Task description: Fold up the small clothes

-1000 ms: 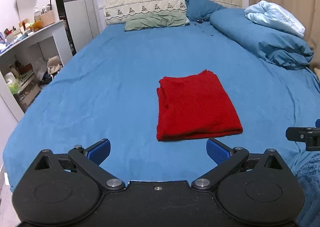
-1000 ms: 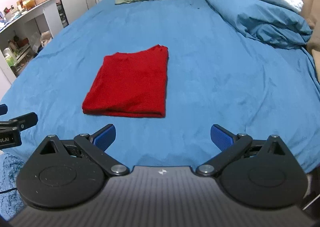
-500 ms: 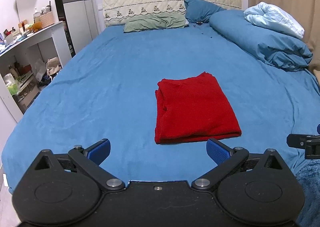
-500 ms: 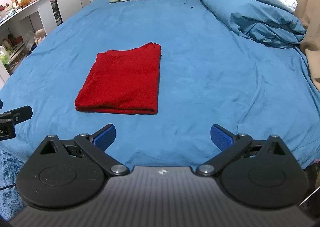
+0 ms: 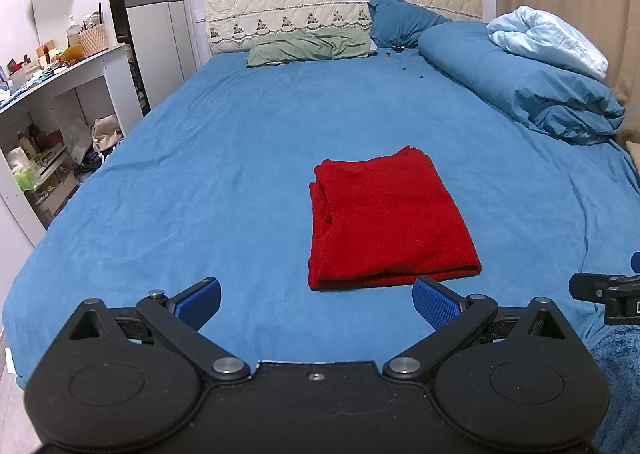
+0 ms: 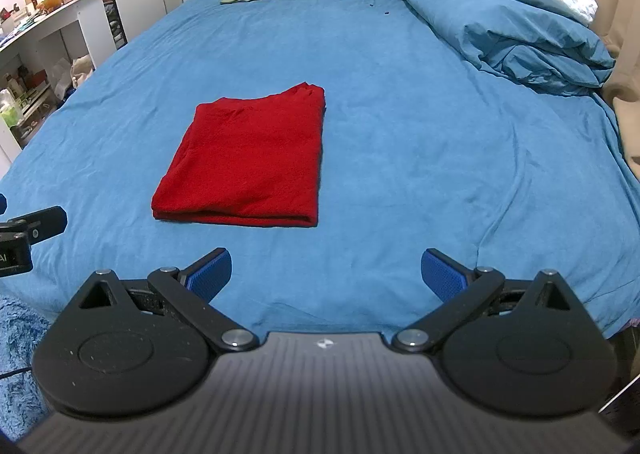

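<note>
Folded garment [image 5: 384, 218] mid-bed [image 5: 224, 158], pillows [image 5: 308, 46] behind, bundled duvet [image 5: 520, 86] right, shelves [image 5: 52, 126] left.

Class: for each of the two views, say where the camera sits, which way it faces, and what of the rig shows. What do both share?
Left wrist: behind the open left gripper, facing up the bed; right gripper's tip at right edge.
Right wrist: behind the open right gripper, same direction; left gripper's tip at left edge.
Shared: folded red garment, green pillow, blue duvet.

Each tool [image 5: 316, 302] [image 6: 326, 272] is matte black with silver pivot screws, ribbed blue pads [image 5: 436, 304], perhaps rubber.
</note>
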